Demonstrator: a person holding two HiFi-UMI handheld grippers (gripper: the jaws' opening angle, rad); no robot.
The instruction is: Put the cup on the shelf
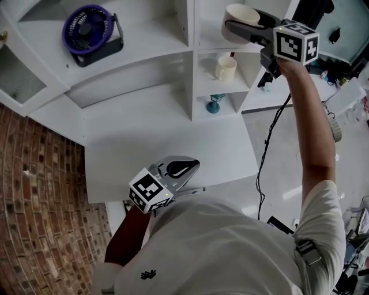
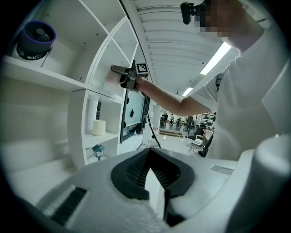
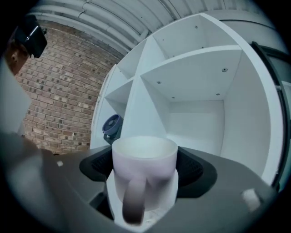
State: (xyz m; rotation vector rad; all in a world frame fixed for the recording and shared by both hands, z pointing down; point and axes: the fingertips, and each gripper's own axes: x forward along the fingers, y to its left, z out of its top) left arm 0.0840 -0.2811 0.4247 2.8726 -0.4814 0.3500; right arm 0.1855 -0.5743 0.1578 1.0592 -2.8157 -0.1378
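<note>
The white shelf rises behind the white surface. A purple fan stands in its wide left bay. The right tool clamps the white cup, handle towards its camera, raised before an upper right compartment. One compartment lower stands a cream mug, and below that a small teal lantern. The left tool hangs low over the surface edge, its tips together on nothing.

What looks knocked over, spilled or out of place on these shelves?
Nothing stands out. The cup is upright in the right hand-held gripper, nothing spilling; the other mug stands upright and the purple fan sits on its shelf.
</note>
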